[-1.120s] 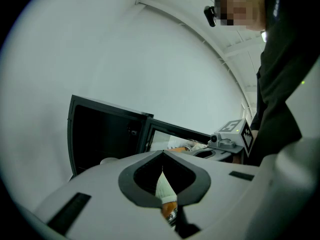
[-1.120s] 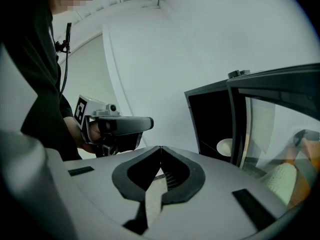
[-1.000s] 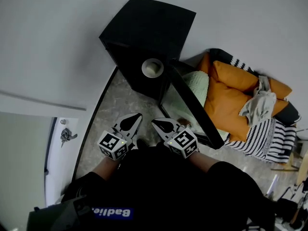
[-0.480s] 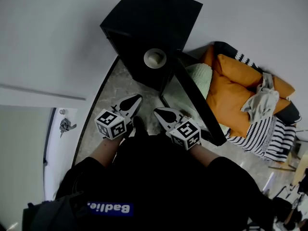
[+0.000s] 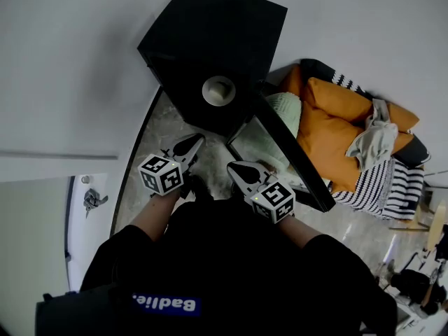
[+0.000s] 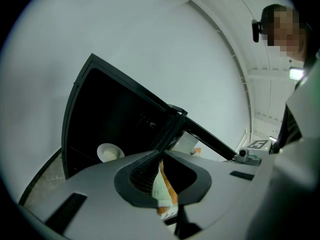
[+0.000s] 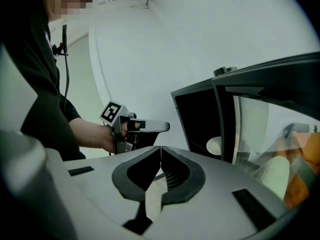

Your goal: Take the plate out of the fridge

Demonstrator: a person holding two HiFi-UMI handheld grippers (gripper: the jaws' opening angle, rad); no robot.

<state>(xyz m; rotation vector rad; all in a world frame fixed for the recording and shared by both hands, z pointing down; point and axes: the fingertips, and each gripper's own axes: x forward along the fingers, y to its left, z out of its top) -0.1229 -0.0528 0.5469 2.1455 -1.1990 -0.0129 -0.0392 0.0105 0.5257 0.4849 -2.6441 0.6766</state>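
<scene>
Facing open fridge (image 5: 210, 33), plate (image 5: 218, 90) inside: left hand-held gripper (image 5: 190, 145) empty, just cracking open for grab; right hand-held gripper (image 5: 238, 170) closed, empty.

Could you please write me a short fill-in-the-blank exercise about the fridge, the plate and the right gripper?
The plate sits inside the fridge, which is ____ in colour.
The fridge's door stands ____.
The right gripper holds nothing, and its jaws are ____.
Missing words: black; open; shut.
</scene>
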